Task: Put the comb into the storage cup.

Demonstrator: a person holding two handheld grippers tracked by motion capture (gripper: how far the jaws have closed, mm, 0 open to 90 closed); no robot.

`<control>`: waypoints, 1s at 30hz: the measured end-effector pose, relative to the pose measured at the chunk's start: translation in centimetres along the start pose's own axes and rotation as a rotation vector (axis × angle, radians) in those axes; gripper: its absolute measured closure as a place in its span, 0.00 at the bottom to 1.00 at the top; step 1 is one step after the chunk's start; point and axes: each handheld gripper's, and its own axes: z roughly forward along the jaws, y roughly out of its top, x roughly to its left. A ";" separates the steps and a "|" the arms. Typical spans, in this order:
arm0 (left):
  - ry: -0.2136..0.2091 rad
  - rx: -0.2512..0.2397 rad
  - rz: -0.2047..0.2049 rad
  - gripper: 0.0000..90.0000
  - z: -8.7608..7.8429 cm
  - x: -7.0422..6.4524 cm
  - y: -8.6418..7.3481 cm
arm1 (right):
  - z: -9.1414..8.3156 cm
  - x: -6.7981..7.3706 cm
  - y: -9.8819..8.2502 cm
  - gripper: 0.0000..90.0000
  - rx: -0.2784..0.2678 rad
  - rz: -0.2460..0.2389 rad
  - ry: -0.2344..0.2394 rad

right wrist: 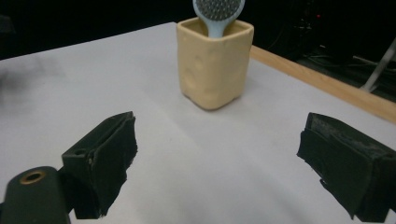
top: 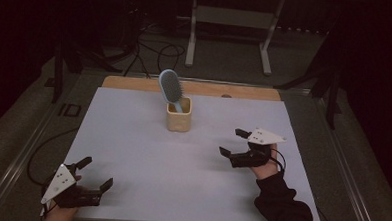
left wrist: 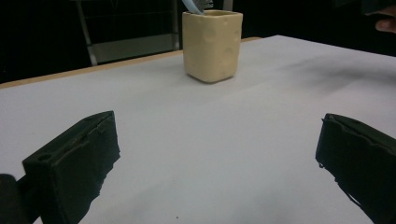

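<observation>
Hairbrush point(top: 169, 86): stood head-up in cream cup point(top: 178, 118), ahead of both grippers. Judged light, rigid; best taken at neck above rim. Left gripper point(top: 96, 174), right gripper point(top: 233, 142): fingers apart, empty, resting on bench point(top: 147, 158).

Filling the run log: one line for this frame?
left gripper: open, idle | right gripper: open, idle | hairbrush: handle-down in cup | table: white

A dim room: grey carpeted floor point(top: 226, 62) strewn with black cables point(top: 156, 51), a white metal frame stand point(top: 233, 22) beyond the white-topped wooden table point(top: 147, 158).
</observation>
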 end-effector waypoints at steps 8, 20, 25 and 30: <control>-0.001 0.003 0.001 0.00 0.0 0.0 0.0 | -1.5 0.6 -3.0 0.12 0.022 0.028 -0.027; 0.000 0.003 -0.001 0.00 0.0 0.0 0.0 | -2.9 0.8 -5.3 0.12 0.044 0.024 -0.043; -0.002 0.003 -0.001 0.00 0.1 0.0 0.0 | -3.7 1.2 -6.2 0.12 0.067 0.032 -0.058; -0.003 0.002 0.000 0.00 0.0 0.0 0.0 | -4.4 1.5 -7.0 0.12 0.083 0.046 -0.076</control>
